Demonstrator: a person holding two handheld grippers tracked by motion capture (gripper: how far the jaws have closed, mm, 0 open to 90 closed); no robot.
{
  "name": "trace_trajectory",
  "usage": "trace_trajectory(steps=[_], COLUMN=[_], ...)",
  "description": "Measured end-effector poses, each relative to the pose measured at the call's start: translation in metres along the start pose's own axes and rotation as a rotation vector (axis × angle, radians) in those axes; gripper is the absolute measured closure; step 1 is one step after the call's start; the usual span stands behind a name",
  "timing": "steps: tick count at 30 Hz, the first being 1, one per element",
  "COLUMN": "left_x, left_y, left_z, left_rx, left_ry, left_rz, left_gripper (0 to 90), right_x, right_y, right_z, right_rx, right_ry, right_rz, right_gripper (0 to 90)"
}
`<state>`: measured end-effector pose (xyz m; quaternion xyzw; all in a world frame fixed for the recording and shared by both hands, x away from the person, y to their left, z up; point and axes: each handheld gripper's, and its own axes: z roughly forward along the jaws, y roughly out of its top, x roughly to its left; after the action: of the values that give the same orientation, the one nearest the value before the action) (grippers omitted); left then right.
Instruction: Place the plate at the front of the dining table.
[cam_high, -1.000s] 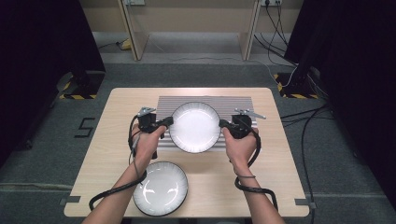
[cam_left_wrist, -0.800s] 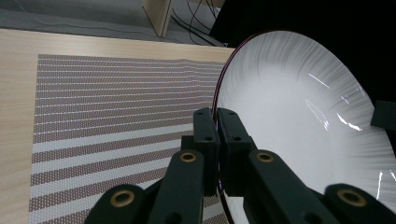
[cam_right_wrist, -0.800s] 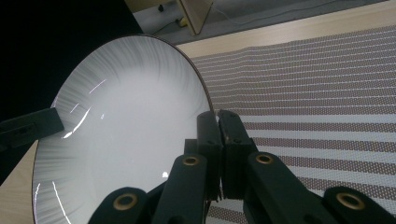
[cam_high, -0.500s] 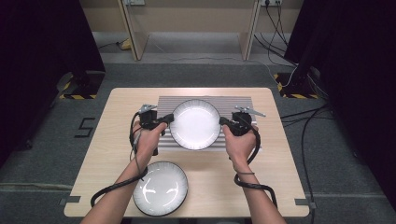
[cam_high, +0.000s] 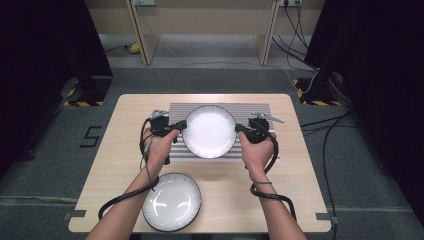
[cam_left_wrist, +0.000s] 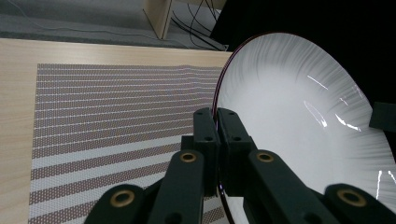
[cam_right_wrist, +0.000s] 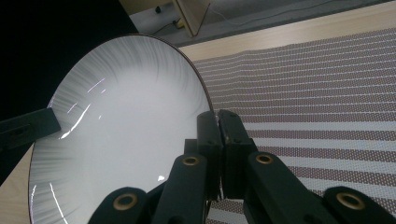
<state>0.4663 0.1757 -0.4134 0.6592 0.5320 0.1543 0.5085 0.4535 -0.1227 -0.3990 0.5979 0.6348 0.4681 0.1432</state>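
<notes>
A white plate (cam_high: 209, 131) with a dark rim and fine grey streaks is held between both grippers over the striped mat (cam_high: 255, 112). My left gripper (cam_high: 181, 125) is shut on its left rim and my right gripper (cam_high: 239, 128) on its right rim. In the left gripper view the jaws (cam_left_wrist: 217, 116) pinch the plate's edge (cam_left_wrist: 299, 126), which stands tilted above the mat (cam_left_wrist: 116, 116). In the right gripper view the jaws (cam_right_wrist: 217, 121) clamp the opposite edge of the plate (cam_right_wrist: 121, 121), and the other gripper's jaw tip (cam_right_wrist: 28, 128) shows at the far rim.
A second, glossy plate (cam_high: 171, 201) lies at the near edge of the wooden table (cam_high: 300, 190), left of centre. Cables trail from both grippers along the forearms. Dark curtains and floor cables surround the table.
</notes>
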Motion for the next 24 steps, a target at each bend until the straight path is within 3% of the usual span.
trace_trajectory(steps=[24], left_x=[0.0], left_y=[0.002], left_z=[0.012], left_rx=[0.002], left_ry=[0.002], left_rz=[0.007], left_gripper=[86.9], right_x=[-0.005], right_y=[0.002], right_z=[0.006], right_rx=[-0.012], right_ry=[-0.025], right_rz=[0.006], right_gripper=[88.7])
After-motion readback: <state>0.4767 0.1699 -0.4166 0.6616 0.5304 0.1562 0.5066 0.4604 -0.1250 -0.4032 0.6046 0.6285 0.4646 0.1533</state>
